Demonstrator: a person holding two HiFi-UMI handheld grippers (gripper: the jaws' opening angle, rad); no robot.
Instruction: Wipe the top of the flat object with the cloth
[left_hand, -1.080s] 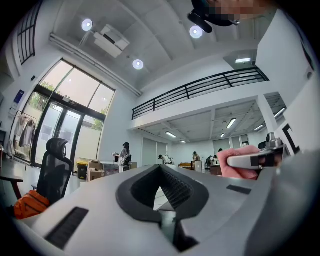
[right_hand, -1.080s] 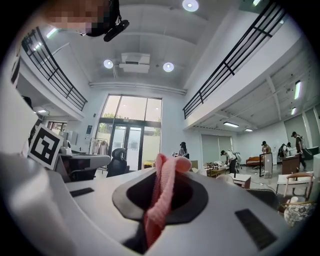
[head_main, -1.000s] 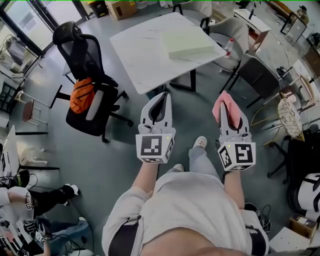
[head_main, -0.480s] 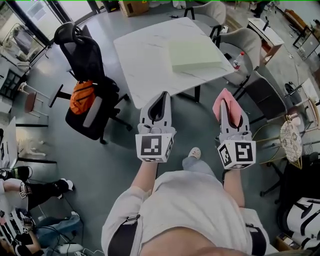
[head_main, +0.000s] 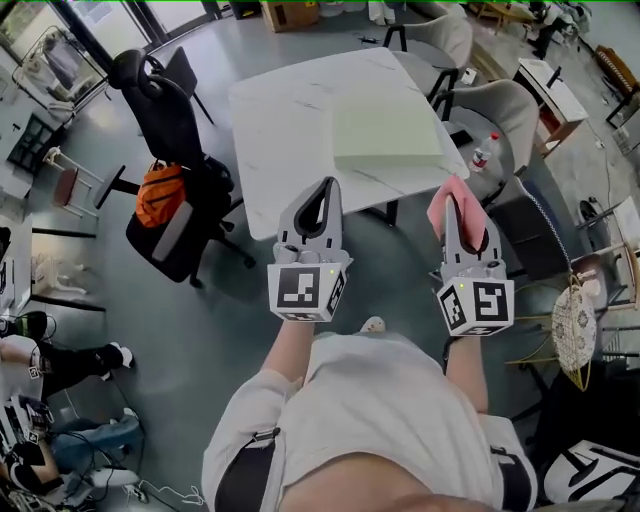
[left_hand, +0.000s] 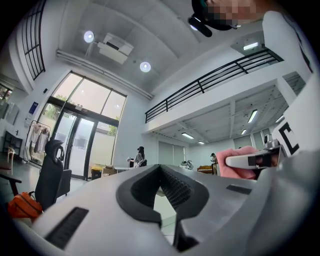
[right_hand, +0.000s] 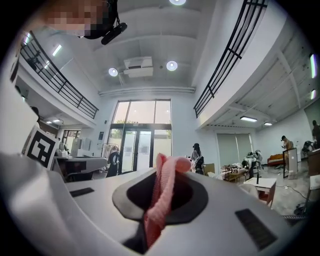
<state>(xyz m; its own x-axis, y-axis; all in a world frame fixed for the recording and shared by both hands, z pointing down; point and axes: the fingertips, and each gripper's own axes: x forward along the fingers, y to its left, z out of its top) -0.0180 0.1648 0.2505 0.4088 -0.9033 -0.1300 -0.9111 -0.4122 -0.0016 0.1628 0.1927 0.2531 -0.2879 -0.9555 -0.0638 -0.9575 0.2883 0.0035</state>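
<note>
Stepping nearer, you have brought the white desk (head_main: 285, 110) closer; the pale green flat object (head_main: 387, 130) lies on its right side. Your right claw (head_main: 457, 203) pinches the pink cloth (head_main: 438, 208); your left claw (head_main: 324, 190) is pressed together, empty.

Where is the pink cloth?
In the head view, the pink cloth is on the right, pinched in the right gripper, just short of the white table.

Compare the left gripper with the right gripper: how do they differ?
The left gripper holds nothing, jaws together; the right gripper is shut on the pink cloth. The left gripper's ribbed pads show; cloth covers the right gripper's. Both point toward the table.
</note>
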